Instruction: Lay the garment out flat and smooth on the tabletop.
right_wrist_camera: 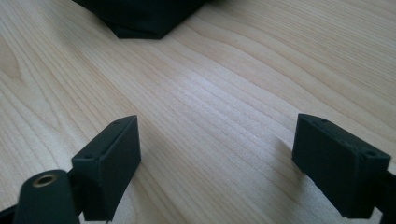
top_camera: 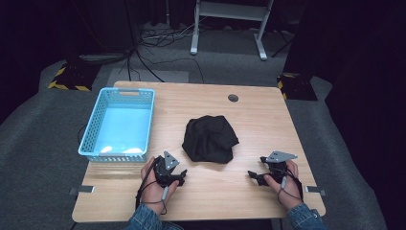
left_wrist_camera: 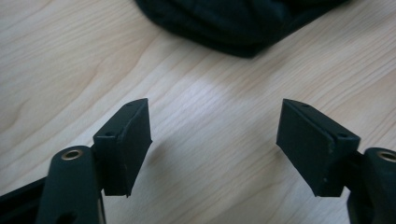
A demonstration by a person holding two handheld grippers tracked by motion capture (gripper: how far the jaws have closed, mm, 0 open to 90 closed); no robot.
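Overhead, we see the black cloth bunched mid-desk, ahead of and between both hand-held grippers, the left hand-held gripper nearer. Along each one's spread, empty jaws, we see cloth just ahead.

Grey carpet, dark surroundings

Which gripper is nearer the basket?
Left. The left gripper sits just off the basket's near right corner; the right gripper is far across the table, beyond the black cloth.

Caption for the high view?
Both open grippers, left gripper and right gripper, rest before crumpled black cloth; blue basket alongside.
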